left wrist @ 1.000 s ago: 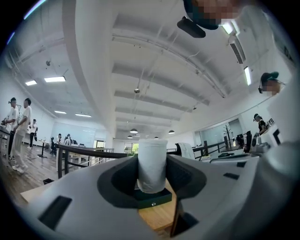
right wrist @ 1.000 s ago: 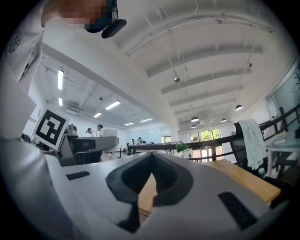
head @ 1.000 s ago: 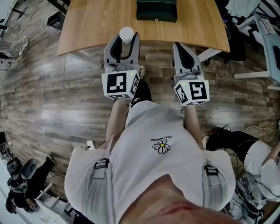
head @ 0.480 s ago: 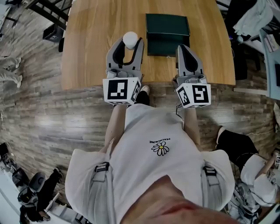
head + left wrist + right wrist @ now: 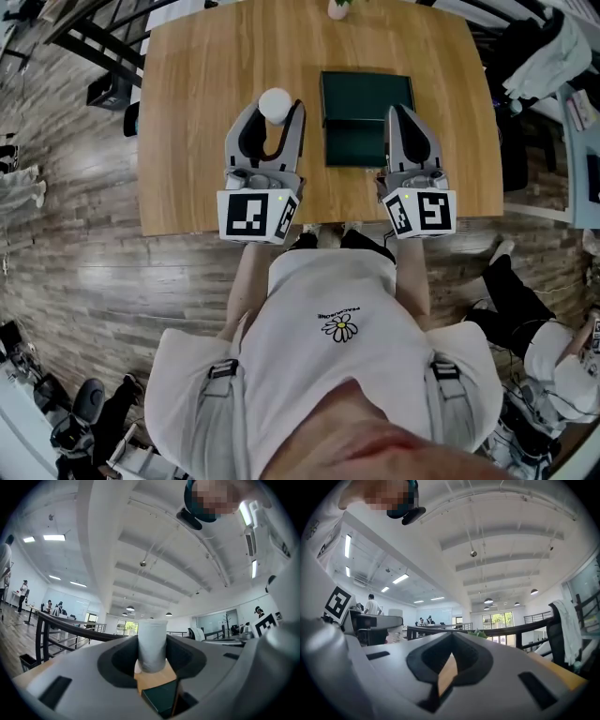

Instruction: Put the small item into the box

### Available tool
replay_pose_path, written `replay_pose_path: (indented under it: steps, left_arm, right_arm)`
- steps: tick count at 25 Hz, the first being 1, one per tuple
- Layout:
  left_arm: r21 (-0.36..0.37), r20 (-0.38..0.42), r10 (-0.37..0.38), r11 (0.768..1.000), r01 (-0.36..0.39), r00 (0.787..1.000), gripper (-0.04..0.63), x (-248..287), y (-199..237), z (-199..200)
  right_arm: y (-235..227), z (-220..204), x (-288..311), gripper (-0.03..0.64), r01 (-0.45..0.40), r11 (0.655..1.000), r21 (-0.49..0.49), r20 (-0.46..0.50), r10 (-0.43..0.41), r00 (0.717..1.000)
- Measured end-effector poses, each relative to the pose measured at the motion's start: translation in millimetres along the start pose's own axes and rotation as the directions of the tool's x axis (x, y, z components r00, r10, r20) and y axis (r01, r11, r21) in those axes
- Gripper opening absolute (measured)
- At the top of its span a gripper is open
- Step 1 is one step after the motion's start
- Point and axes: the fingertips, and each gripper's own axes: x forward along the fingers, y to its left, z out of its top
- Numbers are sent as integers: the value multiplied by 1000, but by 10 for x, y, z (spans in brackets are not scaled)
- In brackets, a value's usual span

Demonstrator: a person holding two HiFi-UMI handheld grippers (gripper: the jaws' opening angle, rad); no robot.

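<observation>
Carrying stage. The left gripper (image 5: 269, 120), jaws wide, clamped the white small item (image 5: 275, 103) above the table (image 5: 192, 103), just left of the green box (image 5: 366, 108). The right gripper (image 5: 403, 117) was closed and empty. Next, the box's lid, apparently down, would need lifting.

The head view looks from above the person, steeply down onto the light wooden rectangular table (image 5: 187, 112). It is far enough back to take in nearly all of the tabletop and the floor around it. The left gripper (image 5: 274, 105) view sits low behind its own jaws, over the table's near half. It faces across the table and is tilted up towards the ceiling. The right gripper (image 5: 402, 112) view is set the same way.

The left gripper view shares three things with the head view: the small white rounded item (image 5: 152, 644) close before its lens, a corner of the dark green flat rectangular box (image 5: 366, 112), and a strip of tabletop. The right gripper view shares only a sliver of tabletop.
</observation>
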Motion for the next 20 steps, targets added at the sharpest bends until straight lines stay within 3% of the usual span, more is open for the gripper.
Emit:
replay_pose_path:
  steps: [5,10,15,17,20]
  left_arm:
    - [-2,-33,41,999,-41,999,181,83,15,-172]
    - [45,-53,89,995,-87,995,181,159,-14,-237]
    - [10,-53,95,995,-95,994,181,161,-108,-234]
    - [26,-65,62,998,-61,996,181,232,-181,-221]
    - [161,-118,-58,984,76,991,179,473,-467,-186]
  right_arm:
    - [-7,-127,122,6,-59,998,-1,-27,59,998]
    - [-68,-151,133,6,-100,995,2,-44,100,994]
    - [-115,-195,49,6,-109,994,0,-54,109,993]
    - [-134,-198,32,6,-115,993,4,-55,115,992]
    - [-237,-194,3,6,-107,994,9,-57,108,993]
